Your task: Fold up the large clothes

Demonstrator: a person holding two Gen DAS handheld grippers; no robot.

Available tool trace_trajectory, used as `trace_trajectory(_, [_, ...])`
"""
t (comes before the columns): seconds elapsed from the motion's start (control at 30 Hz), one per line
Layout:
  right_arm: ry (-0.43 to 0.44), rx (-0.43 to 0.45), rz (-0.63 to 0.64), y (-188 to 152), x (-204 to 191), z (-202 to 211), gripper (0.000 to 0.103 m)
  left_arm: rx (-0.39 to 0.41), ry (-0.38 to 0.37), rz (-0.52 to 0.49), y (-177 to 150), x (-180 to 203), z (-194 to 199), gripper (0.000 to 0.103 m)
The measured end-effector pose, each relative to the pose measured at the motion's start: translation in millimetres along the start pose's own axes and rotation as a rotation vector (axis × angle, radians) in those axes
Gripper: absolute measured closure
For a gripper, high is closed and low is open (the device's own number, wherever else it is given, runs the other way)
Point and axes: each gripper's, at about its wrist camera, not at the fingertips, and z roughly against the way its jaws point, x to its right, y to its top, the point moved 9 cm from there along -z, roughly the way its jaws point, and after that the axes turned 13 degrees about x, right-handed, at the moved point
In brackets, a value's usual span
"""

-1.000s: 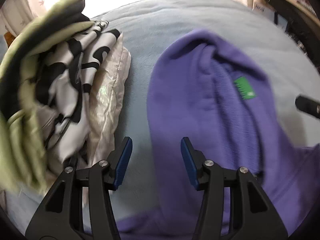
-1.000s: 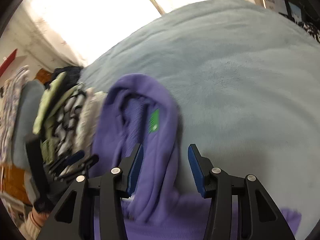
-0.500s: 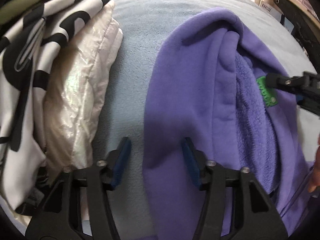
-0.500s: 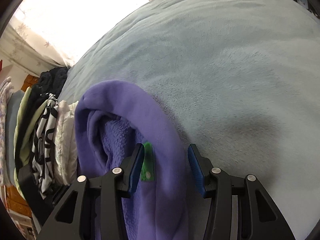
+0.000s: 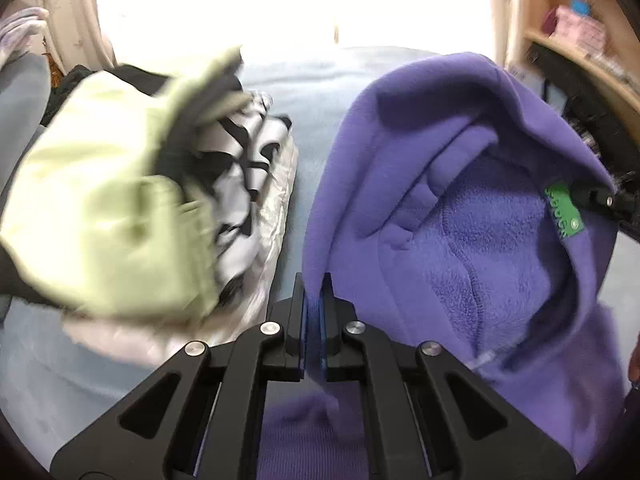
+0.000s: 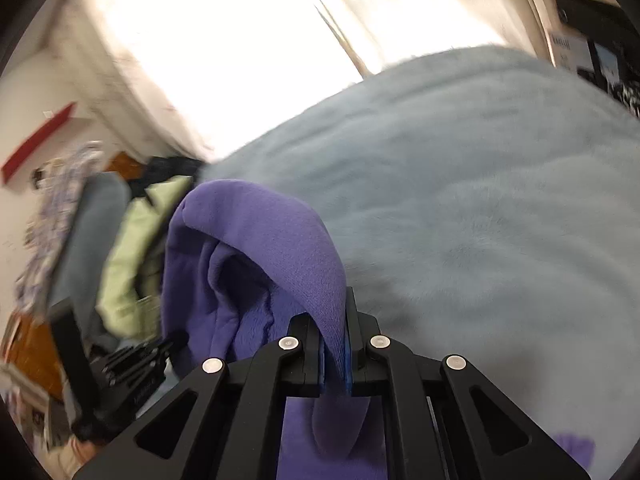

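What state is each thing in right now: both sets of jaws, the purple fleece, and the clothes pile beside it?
left gripper: jaws shut on the purple fleece's edge.
right gripper: jaws shut on the opposite edge.
purple fleece: unfolded, collar gaping open between both grips, green label showing inside.
clothes pile: stacked beside the fleece on the blue blanket, apart from it; blurred.

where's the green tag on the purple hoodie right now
In the left wrist view, the green tag sits far right inside the purple hoodie, beside the right gripper.
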Motion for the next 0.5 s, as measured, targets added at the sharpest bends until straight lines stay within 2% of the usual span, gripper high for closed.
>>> trace_trajectory(0.1, [0.070, 0.025, 0.018, -21, -13, 58, 0.097, 0.047, -0.051, 0.032, -7, -6, 53, 0.101])
trace_trajectory(0.17, [0.084, 0.025, 0.033, -45, -13, 92, 0.097, 0.055, -0.094, 0.065, -24, -7, 85, 0.101])
trace_trajectory(0.23, [0.056, 0.008, 0.076, -80, -7, 120, 0.097, 0.055, -0.126, 0.075, -53, -4, 115, 0.101])
trace_trajectory(0.3, [0.016, -0.036, 0.121, -117, 0, 135, 0.094, 0.042, -0.135, 0.036, -94, -1, 145, 0.100])
trace_trajectory(0.43, [-0.119, -0.145, 0.225, -186, 26, 157, 0.085, -0.043, -0.131, -0.006, -172, 9, 169, 0.100])
trace_trajectory(0.5, [-0.135, -0.181, 0.213, -213, 36, 172, 0.083, -0.067, -0.121, -0.004, -204, 9, 187, 0.100])
